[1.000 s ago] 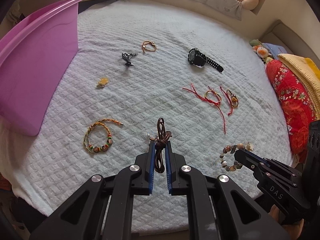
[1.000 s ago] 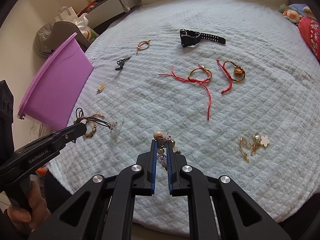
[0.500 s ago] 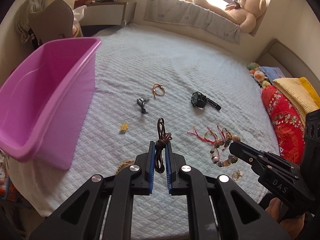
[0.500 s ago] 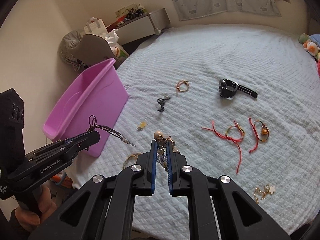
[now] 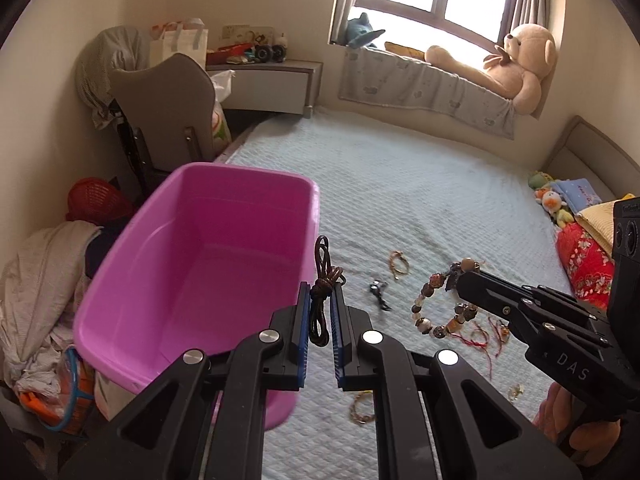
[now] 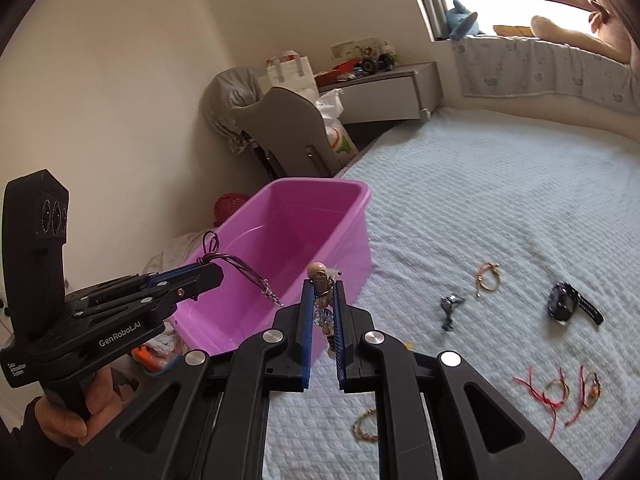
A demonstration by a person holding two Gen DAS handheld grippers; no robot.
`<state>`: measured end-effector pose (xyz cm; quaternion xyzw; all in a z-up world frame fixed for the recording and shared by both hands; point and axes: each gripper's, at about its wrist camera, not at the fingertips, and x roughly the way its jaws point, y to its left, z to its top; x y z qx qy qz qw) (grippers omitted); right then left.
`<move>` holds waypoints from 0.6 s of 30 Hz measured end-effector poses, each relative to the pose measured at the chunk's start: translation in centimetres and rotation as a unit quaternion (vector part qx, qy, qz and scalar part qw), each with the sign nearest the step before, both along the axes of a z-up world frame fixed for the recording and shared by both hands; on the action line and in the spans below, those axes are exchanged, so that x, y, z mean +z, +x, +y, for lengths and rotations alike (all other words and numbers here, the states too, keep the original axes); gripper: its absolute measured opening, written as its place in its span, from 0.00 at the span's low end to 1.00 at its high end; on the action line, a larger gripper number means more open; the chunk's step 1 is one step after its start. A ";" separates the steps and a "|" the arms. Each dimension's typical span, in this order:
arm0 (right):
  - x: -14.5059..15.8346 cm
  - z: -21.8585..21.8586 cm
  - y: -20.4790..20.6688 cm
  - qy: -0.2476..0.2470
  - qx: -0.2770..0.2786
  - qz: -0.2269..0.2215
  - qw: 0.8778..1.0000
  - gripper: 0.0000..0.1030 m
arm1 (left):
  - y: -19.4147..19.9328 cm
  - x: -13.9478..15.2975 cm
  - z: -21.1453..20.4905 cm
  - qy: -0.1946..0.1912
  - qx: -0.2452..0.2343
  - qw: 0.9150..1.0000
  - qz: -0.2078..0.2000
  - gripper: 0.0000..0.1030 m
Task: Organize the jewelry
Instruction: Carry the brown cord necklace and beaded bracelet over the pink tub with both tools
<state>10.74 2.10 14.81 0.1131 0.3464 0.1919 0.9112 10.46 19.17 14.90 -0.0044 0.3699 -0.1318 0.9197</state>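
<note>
left wrist view: the pink tub (image 5: pixel 192 280) sits at the left edge of the bed (image 5: pixel 420 184), and as far as i can see inside it holds nothing — only bare pink floor and walls. my left gripper (image 5: pixel 320 308) is clamped narrow on a brown cord bracelet (image 5: pixel 322 280), whose long axis runs straight along the fingers, its loop end pointing away from me over the tub's near right rim. in the right wrist view a thin tail with a pale charm hangs from it over the tub (image 6: pixel 296 240). my right gripper (image 6: pixel 323 304) is pinched on a beaded bracelet (image 5: pixel 444 300), which hangs as a ring off the tip, above the bed just right of the tub. writing i can read: "das" on the right gripper's body, "genrobot.ai" on the left one's — smaller print below it is unreadable. a black watch (image 6: pixel 572 302) lies on the bed at far right.
</note>
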 end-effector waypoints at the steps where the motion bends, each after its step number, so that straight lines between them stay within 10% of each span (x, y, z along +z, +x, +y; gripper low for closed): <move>1: 0.0 1.0 0.6 0.000 0.008 0.000 1.000 0.09 | 0.4 0.0 0.9 0.005 0.007 1.000 -0.002 0.10; 18: -5.8 13.9 9.8 -0.042 0.083 0.097 0.991 0.09 | 6.9 -8.0 10.7 0.019 0.078 0.994 0.075 0.10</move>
